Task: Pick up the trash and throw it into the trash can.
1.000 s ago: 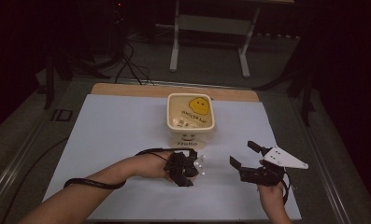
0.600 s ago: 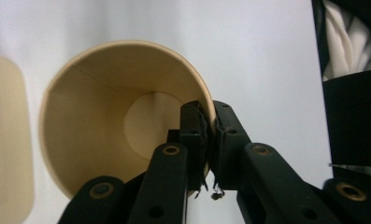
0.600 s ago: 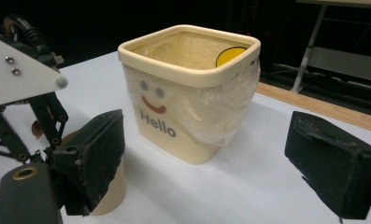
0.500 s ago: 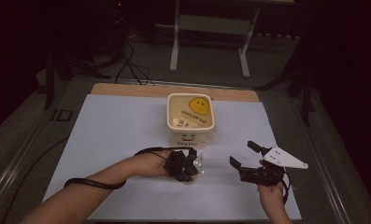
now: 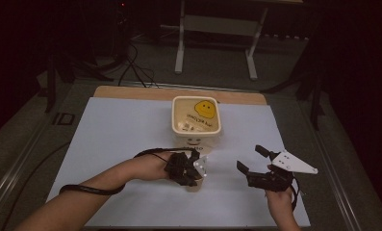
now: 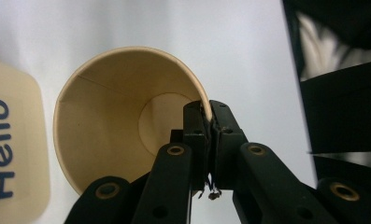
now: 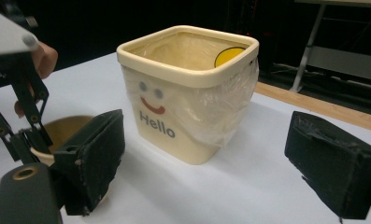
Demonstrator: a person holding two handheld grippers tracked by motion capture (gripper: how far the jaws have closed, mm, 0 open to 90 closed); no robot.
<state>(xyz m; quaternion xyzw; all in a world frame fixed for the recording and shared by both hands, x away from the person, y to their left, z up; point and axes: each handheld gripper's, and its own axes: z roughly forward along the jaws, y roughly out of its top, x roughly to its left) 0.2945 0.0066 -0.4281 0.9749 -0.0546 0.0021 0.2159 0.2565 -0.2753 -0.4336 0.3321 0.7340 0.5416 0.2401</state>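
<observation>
Paper cup (image 6: 127, 121) rim now pinched: left gripper (image 6: 210, 122) fingers just closed.

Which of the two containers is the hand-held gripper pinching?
The round paper cup: the left hand-held gripper pinches its rim. The square "Hello" bin, lined with plastic, stands untouched beside it.

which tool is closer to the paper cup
Left. The left tool is clamped on the paper cup rim, one jaw inside. The right tool hangs open off to the cup's right, apart from it.
</observation>
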